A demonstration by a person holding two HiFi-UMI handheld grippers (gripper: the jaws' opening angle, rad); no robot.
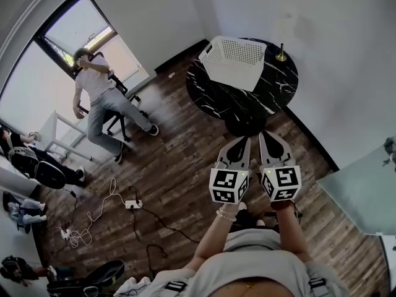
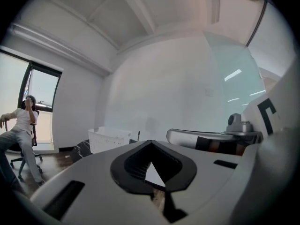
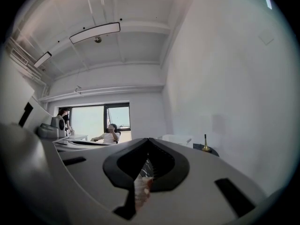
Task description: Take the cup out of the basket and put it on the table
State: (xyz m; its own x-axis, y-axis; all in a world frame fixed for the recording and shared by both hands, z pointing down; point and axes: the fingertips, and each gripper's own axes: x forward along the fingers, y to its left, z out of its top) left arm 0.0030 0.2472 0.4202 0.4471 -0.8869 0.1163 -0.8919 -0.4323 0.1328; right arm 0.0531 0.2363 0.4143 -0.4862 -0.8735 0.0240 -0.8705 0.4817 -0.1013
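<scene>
A white perforated basket (image 1: 234, 60) stands on the round black marble table (image 1: 278, 85), well ahead of me. No cup shows in any view, and the basket's inside is hidden. I hold both grippers close to my body, short of the table and pointing toward it. The left gripper (image 1: 243, 142) has its jaws together with nothing between them, and the right gripper (image 1: 266, 136) beside it is the same. The left gripper view shows its joined jaw tips (image 2: 150, 142) with the basket (image 2: 108, 139) far beyond. In the right gripper view, the basket (image 3: 177, 138) lies past the shut tips (image 3: 149, 139).
A small brass stand (image 1: 281, 54) sits on the table's far right edge. A person sits on an office chair (image 1: 102, 98) by the window. Cables and a power strip (image 1: 133, 204) lie on the wood floor. A glass panel (image 1: 365, 190) is at my right.
</scene>
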